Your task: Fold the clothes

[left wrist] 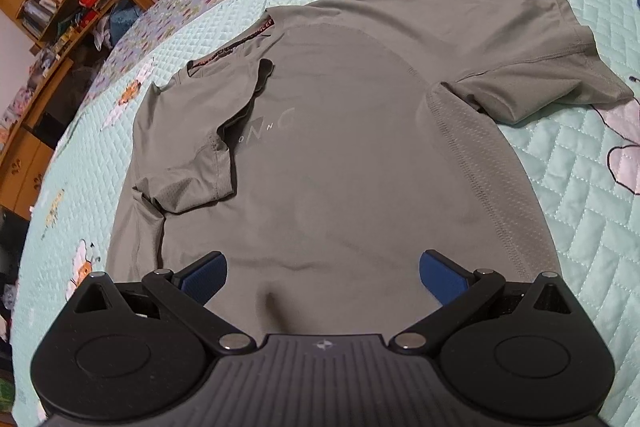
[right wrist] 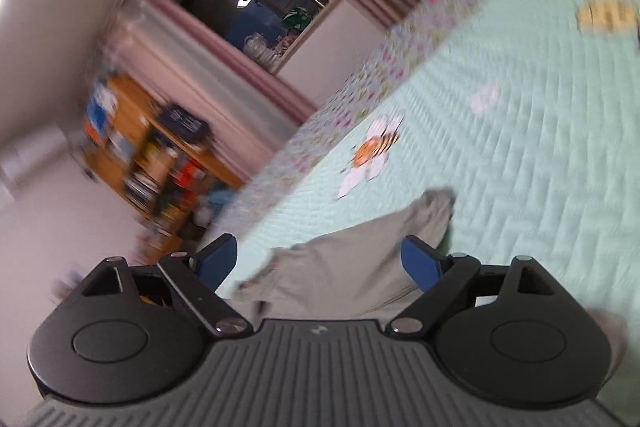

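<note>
A grey T-shirt (left wrist: 340, 147) lies spread on the bed (left wrist: 560, 187), over a mint quilt with bee pictures. Its left sleeve (left wrist: 200, 163) is already folded in across the chest; the right sleeve (left wrist: 532, 67) lies out to the side.

The left tool (left wrist: 322, 277) hovers over the shirt's near hem with its blue pads wide apart and nothing between them. The right tool (right wrist: 320, 265) is also wide and empty; its view is blurred and tilted, so the grey cloth (right wrist: 360, 247) lying below it on the quilt is probably that right sleeve, though I cannot be sure.

The risks from here: a grab at the hem may catch only the top layer, so the fold drags unevenly. A careless pull could also slide the left sleeve back out of its fold.
</note>
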The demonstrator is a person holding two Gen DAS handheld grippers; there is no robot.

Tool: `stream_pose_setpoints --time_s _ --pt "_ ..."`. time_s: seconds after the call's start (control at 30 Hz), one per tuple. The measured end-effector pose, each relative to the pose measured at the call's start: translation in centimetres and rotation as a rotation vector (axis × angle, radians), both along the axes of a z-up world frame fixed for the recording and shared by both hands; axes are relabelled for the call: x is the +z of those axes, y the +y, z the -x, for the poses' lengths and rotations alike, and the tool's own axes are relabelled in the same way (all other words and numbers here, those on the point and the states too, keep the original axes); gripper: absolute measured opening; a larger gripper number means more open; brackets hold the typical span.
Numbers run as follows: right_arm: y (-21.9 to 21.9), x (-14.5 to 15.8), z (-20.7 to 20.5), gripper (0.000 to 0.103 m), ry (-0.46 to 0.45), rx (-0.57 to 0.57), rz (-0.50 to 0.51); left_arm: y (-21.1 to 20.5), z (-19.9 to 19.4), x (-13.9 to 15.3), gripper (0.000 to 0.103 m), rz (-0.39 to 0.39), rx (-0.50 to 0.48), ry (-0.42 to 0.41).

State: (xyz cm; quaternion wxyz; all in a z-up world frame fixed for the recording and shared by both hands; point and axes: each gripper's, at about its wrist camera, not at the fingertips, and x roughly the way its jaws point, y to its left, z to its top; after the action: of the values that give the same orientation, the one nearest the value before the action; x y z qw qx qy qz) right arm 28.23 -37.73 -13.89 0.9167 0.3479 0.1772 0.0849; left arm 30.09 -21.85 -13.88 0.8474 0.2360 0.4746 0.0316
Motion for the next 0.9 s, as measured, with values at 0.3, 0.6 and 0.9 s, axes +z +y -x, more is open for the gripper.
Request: stream_pose_setpoints --time_s 0.3,0.6,0.9 --pt "-1.5 -4.0 -2.3 0.09 0.179 0.074 -0.241 -0.3 -0.1 0.1 0.103 -0.017 0.011 0.008" --pt "-4.0 -6.3 -1.9 0.089 0.244 0.044 -0.456 -0.3 -0.4 0.1 0.103 -0.012 0.04 0.027" --pt "-5.8 -5.7 -1.3 0.089 0.259 0.036 -0.476 0.1 -0.5 0.2 0.103 0.01 0.06 0.026"
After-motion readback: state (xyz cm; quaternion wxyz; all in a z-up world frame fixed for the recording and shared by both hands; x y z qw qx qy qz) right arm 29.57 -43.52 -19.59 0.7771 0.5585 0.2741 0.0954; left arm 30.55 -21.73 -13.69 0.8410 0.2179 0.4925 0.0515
